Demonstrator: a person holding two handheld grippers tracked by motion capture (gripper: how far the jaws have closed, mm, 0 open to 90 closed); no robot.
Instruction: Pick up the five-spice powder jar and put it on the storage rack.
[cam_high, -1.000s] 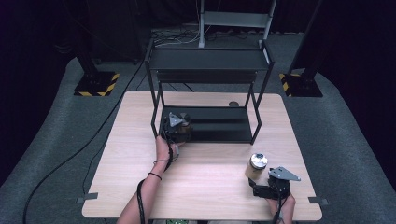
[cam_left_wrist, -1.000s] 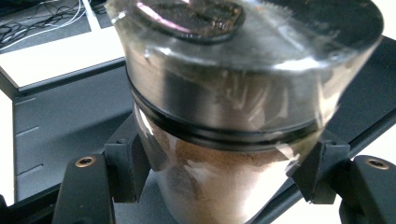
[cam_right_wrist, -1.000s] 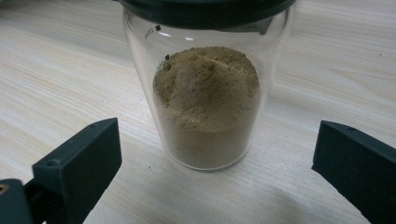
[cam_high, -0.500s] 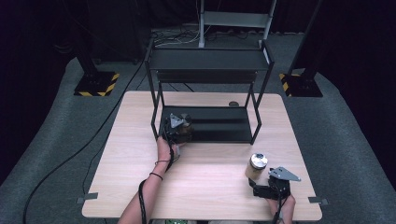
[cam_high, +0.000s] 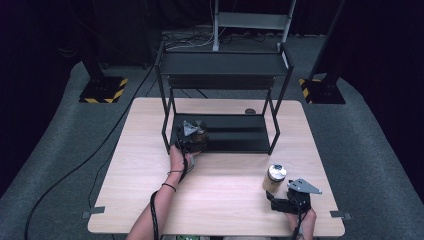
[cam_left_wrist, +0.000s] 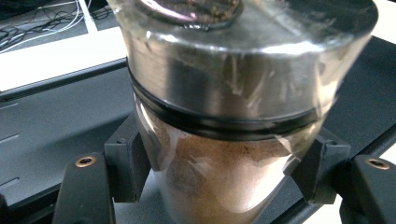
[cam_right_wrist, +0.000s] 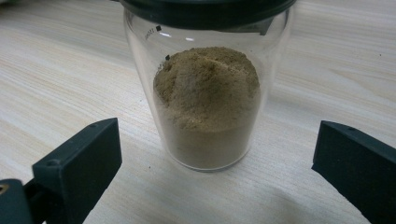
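table: light wood table (cam_high: 150, 190), dark room, black rack (cam_high: 220, 65) on it
left gripper (cam_left_wrist: 219, 172): clamped on steel-lidded spice jar (cam_left_wrist: 224, 116)
right gripper (cam_right_wrist: 215, 172): spread wide, powder jar (cam_right_wrist: 208, 98) between, untouched

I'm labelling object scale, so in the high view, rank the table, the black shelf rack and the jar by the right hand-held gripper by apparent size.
1. Table
2. Black shelf rack
3. Jar, far the smallest.

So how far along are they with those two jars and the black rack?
Nothing looks finished yet. In hand: the left gripper grips one jar of brown powder over the rack's lower shelf. Left: the second jar stands on the table, between the right gripper's open jaws, not yet gripped.
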